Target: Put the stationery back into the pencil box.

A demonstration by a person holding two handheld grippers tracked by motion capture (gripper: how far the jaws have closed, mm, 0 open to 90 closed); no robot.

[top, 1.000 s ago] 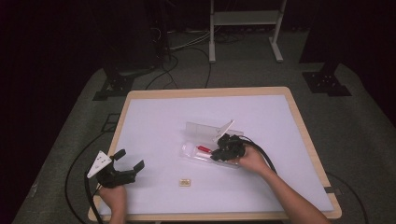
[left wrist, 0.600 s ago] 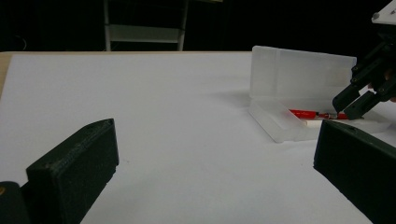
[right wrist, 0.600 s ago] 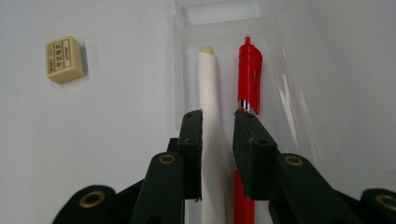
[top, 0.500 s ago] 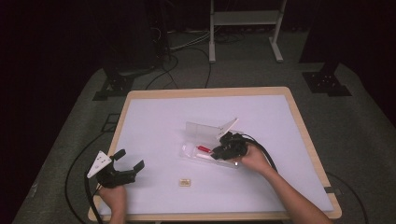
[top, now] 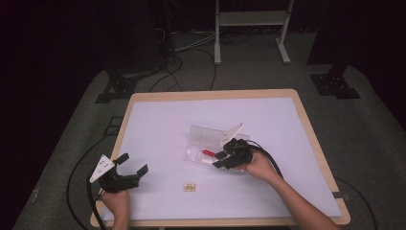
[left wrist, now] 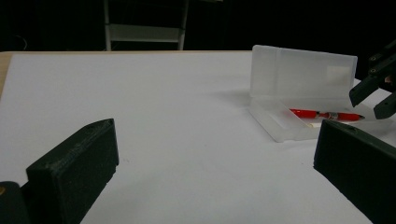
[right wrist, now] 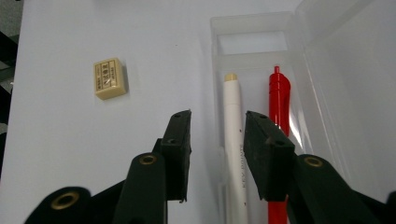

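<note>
Right gripper [right wrist: 215, 135]: jaws just opening, apart over the white pen [right wrist: 232, 121] in the clear box [right wrist: 252, 23].
Left gripper [top: 131, 170]: jaws wide apart, holding nothing.

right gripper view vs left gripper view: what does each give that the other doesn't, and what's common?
Right gripper view: the cream eraser on the table, and the white pen at full length, lying between the jaws of the right gripper, which have just been opening and press on nothing.
Left gripper view: the lid standing upright, the left gripper with jaws wide open on nothing, a rack behind the table.
Both: the clear case with the red pen lying in it.
</note>
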